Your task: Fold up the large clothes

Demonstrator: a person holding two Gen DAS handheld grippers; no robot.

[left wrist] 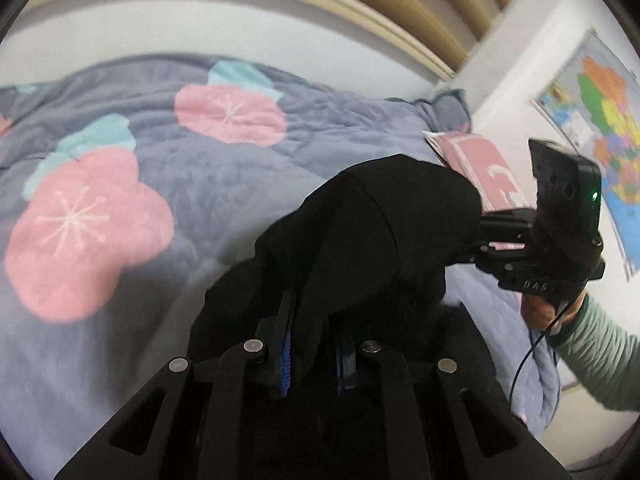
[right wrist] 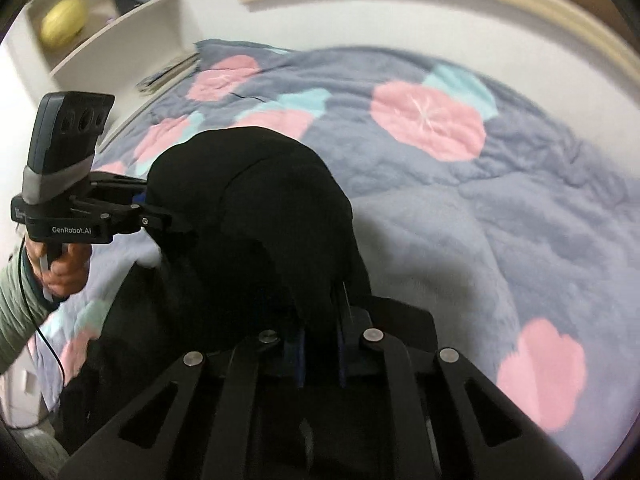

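Above quilt (left wrist: pixel 224 184): black garment (left wrist: pixel 384 232) stretched sideways between both hand-held grippers.

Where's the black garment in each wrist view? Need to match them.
Left wrist: black garment fills centre to lower centre, pinched in the left gripper, running right to the right gripper.
Right wrist: garment sits centre-left, pinched in the right gripper, running left to the left gripper.
Shared landmark: grey floral quilt.
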